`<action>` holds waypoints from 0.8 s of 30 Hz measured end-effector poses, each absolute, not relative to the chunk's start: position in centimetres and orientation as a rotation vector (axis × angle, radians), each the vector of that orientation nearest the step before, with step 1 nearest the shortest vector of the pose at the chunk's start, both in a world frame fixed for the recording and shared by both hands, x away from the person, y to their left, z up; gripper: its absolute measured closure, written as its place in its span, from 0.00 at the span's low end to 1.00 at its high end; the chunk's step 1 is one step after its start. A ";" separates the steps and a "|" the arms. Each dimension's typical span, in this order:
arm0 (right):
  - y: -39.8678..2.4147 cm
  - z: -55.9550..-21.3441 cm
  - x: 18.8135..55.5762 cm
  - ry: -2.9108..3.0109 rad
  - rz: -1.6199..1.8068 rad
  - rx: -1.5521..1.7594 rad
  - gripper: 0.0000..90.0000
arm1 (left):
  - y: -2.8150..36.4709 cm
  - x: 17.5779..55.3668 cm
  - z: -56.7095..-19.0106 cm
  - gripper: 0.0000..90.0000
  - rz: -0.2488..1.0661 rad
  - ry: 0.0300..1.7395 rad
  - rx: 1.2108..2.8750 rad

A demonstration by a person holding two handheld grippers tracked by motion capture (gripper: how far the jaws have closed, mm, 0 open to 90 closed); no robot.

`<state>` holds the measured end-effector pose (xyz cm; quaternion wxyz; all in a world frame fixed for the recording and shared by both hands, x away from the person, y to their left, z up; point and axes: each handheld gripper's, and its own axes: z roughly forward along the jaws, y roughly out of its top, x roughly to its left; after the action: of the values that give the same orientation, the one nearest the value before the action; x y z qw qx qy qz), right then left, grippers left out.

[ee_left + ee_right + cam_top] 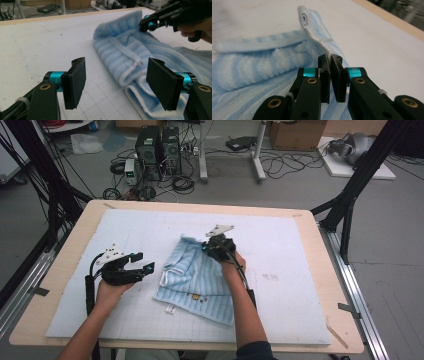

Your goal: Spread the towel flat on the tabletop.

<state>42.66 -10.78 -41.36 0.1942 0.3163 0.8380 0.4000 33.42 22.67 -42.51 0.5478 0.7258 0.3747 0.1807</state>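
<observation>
So this looks like a folding job. The pale blue striped terry-cloth garment with white trim [200,280] lies a bit below the centre of the high view, spread on the white gridded foam mat [300,270] that covers the wooden counter [345,330]. Its far part is already doubled over, with a thick fold bulging toward the left of the cloth, and a white drawstring [125,53] trails across that fold in the left gripper view.

The right tongs [329,72] sit at the upper edge of the garment, just right of the frame's centre in the high view. In the right gripper view the jaws are pressed nearly together with the white-trimmed hem pinched between the pads, and the cloth lifts into a small peak beyond them, with a little metal eyelet [304,18] on it. My guess is that corner is held up so it can be carried over or pulled flat.

The left tongs [116,82] are at the centre-left of the high view, just off the garment's left edge and not touching it. Their jaws stand wide apart with nothing between them. They point at the rolled left edge, so I'd say they're lined up to grab it and steady that side.
</observation>
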 end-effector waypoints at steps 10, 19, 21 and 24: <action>-15.6 -41.3 43.3 2.281 1.123 1.097 0.97 | 22.1 33.6 -42.7 0.37 0.423 0.886 1.733; -17.5 -41.8 44.1 2.200 1.213 1.196 0.74 | 21.3 33.9 -42.7 0.39 0.420 0.880 1.732; -16.5 -42.0 44.0 2.231 1.213 1.139 0.67 | 21.1 34.0 -42.8 0.40 0.416 0.882 1.740; -15.5 -42.4 44.2 2.247 1.175 1.092 0.69 | 21.1 34.0 -42.9 0.40 0.410 0.887 1.753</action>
<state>44.18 -15.45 -42.41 0.1890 0.3883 0.7992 0.4180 34.01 21.07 -42.87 0.5373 0.7366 0.3729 0.1722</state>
